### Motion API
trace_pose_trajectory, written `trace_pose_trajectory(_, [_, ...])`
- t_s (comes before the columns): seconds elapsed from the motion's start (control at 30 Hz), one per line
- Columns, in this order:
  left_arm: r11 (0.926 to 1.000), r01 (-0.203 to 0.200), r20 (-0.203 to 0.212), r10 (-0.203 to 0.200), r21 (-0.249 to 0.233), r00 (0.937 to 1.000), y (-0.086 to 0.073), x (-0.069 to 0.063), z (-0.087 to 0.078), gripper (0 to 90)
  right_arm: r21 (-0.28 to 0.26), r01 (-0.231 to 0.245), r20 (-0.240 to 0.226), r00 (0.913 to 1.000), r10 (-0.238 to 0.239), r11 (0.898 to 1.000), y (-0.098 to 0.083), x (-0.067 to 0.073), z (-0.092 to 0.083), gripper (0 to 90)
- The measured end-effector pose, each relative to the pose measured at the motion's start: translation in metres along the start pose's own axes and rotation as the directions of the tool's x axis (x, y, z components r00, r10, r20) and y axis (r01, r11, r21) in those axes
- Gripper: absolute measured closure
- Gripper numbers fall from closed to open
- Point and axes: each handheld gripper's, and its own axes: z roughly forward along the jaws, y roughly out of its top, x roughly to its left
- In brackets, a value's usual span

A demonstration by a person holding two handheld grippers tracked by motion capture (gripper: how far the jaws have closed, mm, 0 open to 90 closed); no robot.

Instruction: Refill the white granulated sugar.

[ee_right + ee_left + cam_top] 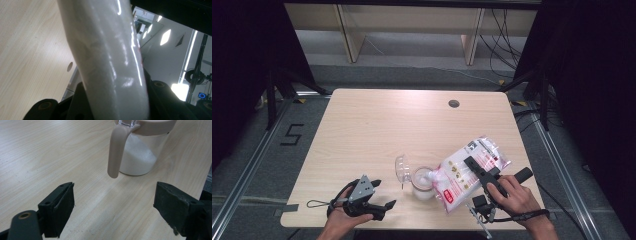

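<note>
The right gripper (473, 167) is clamped on a bag (467, 172) tilted over a jar (423, 183) half full of white grains, at 6 o'clock on the bench (377, 125). The left gripper (384, 196) (jaws wide apart, nothing between them) rests at 9 o'clock of the jar.

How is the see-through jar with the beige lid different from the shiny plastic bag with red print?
The clear jar with the beige lid stands upright on the table; the shiny plastic bag with red print is tilted over it, clamped in the right gripper. The jar is rigid, the bag crinkly. Both hold something white.
</note>
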Motion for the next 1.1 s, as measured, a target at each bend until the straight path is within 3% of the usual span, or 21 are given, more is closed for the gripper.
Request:
trace_pose_trajectory(0.17, [0.9999, -0.01, -0.001, 0.01, 0.002, 0.9999, 0.0, 0.001, 0.0, 16.4, -0.007, 0.009, -0.014, 0.9999, -0.01, 1.0, 0.0, -0.001, 0.001, 69.7])
trace_pose_trajectory(0.27, [1.0, -0.001, 0.001, 0.001, 0.001, 1.0, 0.0, 0.0, 0.0, 16.4, 0.0, -0.031, -0.016, 0.9994, 0.031, 1.0, -0.001, 0.004, 0.001, 69.7])
trace_pose_trajectory(0.3, [1.0, -0.01, 0.0, 0.01, 0.002, 1.0, 0.0, 0.0, 0.0, 16.4, -0.01, 0.002, -0.02, 0.9998, -0.003, 1.0, -0.001, 0.001, 0.002, 69.7])
trace_pose_trajectory(0.53, [1.0, 0.001, -0.003, -0.001, 0.001, 1.0, 0.0, 0.0, 0.0, 16.5, -0.002, -0.05, -0.035, 0.9982, 0.05, 0.999, -0.003, 0.004, 0.002, 69.8])
trace_pose_trajectory(0.57, [1.0, 0.0, 0.0, 0.0, 0.001, 1.0, 0.0, 0.0, 0.0, 16.5, -0.013, -0.03, -0.035, 0.9989, 0.03, 0.999, -0.003, 0.001, 0.002, 69.8])
trace_pose_trajectory(0.63, [0.9999, 0.001, 0.001, -0.001, -0.01, 1.0, 0.0, 0.0, 0.0, 16.5, -0.024, -0.042, -0.032, 0.9986, 0.041, 0.999, -0.004, 0.0, 0.002, 69.9])
trace_pose_trajectory(0.73, [1.0, 0.0, -0.001, 0.0, -0.001, 1.0, 0.0, 0.0, 0.0, 16.5, -0.027, -0.082, -0.018, 0.9965, 0.082, 0.996, -0.006, 0.0, 0.002, 70.0])
trace_pose_trajectory(0.77, [0.9999, 0.01, 0.001, -0.01, -0.011, 0.9999, 0.0, -0.001, 0.0, 16.5, -0.024, -0.127, -0.042, 0.9912, 0.126, 0.992, -0.007, 0.002, 0.002, 70.0])
trace_pose_trajectory(0.83, [0.9998, 0.011, 0.002, -0.011, -0.016, 0.9999, 0.0, -0.001, 0.001, 16.5, -0.058, -0.131, -0.044, 0.9908, 0.128, 0.99, -0.009, -0.001, 0.003, 70.1])
trace_pose_trajectory(0.93, [0.9998, 0.006, 0.001, -0.006, -0.018, 1.0, 0.0, 0.0, 0.001, 16.5, -0.039, -0.177, -0.064, 0.9826, 0.174, 0.983, -0.009, 0.003, 0.002, 70.2])
trace_pose_trajectory(0.97, [0.9999, -0.011, 0.002, 0.011, 0.003, 0.9999, 0.001, 0.001, -0.001, 16.5, -0.053, -0.173, -0.062, 0.9836, 0.169, 0.984, -0.01, 0.001, 0.003, 70.2])
trace_pose_trajectory(1.0, [1.0, -0.007, 0.001, 0.007, 0.006, 1.0, 0.001, 0.0, -0.001, 16.5, -0.057, -0.194, -0.069, 0.9793, 0.19, 0.979, -0.01, 0.001, 0.002, 70.3])
trace_pose_trajectory(1.07, [1.0, 0.002, 0.001, -0.002, -0.004, 1.0, 0.0, 0.0, 0.0, 16.5, -0.081, -0.203, -0.063, 0.9781, 0.198, 0.976, -0.011, 0.0, 0.003, 70.3])
trace_pose_trajectory(1.1, [0.9999, -0.015, 0.0, 0.015, -0.002, 0.9999, 0.0, 0.001, -0.001, 16.5, -0.085, -0.215, -0.065, 0.9756, 0.21, 0.973, -0.012, 0.0, 0.003, 70.4])
